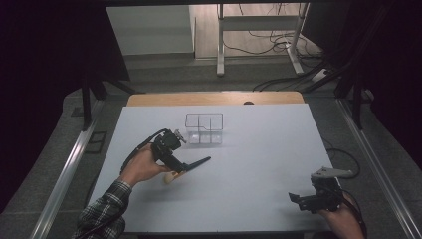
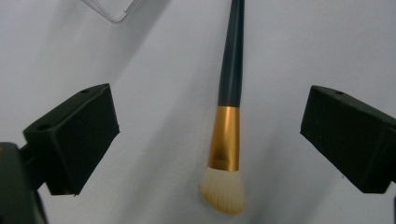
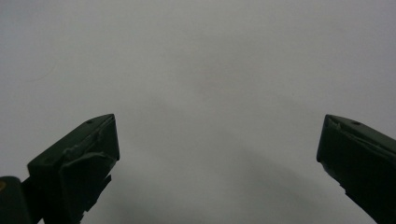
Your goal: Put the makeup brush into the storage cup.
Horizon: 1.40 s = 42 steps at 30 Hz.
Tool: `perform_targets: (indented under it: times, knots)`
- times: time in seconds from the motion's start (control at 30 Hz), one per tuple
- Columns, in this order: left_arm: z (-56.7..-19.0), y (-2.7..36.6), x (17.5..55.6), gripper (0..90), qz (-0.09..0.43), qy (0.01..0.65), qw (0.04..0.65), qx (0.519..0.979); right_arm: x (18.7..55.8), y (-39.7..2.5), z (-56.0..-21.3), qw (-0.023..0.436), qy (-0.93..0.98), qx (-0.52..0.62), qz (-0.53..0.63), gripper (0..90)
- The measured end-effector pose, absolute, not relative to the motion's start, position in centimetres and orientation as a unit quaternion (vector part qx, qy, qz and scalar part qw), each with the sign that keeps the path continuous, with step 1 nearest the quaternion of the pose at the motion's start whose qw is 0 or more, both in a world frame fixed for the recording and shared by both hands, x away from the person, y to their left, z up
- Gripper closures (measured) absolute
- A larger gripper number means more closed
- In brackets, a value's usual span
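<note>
A makeup brush [image 1: 191, 165] with a black handle, gold ferrule and cream bristles lies flat on the white table [image 1: 259, 164]. My left gripper [image 1: 178, 164] hovers over its bristle end, a little in front of a clear compartment box [image 1: 204, 128]. In the left gripper view the brush [image 2: 226, 135] lies between the wide-apart jaws of the left gripper [image 2: 210, 119], which is open and touches nothing. My right gripper [image 1: 298, 199] rests low near the table's front right, open. In the right gripper view the right gripper [image 3: 217, 140] holds nothing, with bare table beyond it.
The clear box has several small compartments; one corner of the clear box [image 2: 112, 9] shows at the top of the left gripper view. A wooden strip [image 1: 214, 98] borders the table's far edge. Metal rails run along both sides of the table.
</note>
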<state>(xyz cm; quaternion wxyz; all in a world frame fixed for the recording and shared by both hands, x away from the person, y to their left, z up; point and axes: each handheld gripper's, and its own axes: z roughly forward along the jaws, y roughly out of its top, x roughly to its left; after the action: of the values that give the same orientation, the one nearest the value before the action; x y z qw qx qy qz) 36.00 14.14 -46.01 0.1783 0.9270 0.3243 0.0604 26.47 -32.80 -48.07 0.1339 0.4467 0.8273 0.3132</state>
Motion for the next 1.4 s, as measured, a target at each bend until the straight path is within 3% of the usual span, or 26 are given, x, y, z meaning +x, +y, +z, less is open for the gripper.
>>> perform_targets:
  times: [0.83, 1.13, 1.4]
  knots:
    - [-49.3, 13.5, 36.4, 8.4, 0.045, 0.315, 0.151, 0.936, 26.4, -32.7, -48.2, 0.130, 0.832, 0.442, 0.308, 0.0]
    - [-50.2, 13.2, 36.3, 15.8, 0.038, 0.308, 0.140, 0.940, 26.4, -32.6, -48.3, 0.129, 0.834, 0.443, 0.304, 0.0]
    - [-50.8, 13.0, 36.3, 29.9, 0.025, 0.305, 0.133, 0.943, 26.4, -32.6, -48.3, 0.129, 0.835, 0.441, 0.303, 0.0]
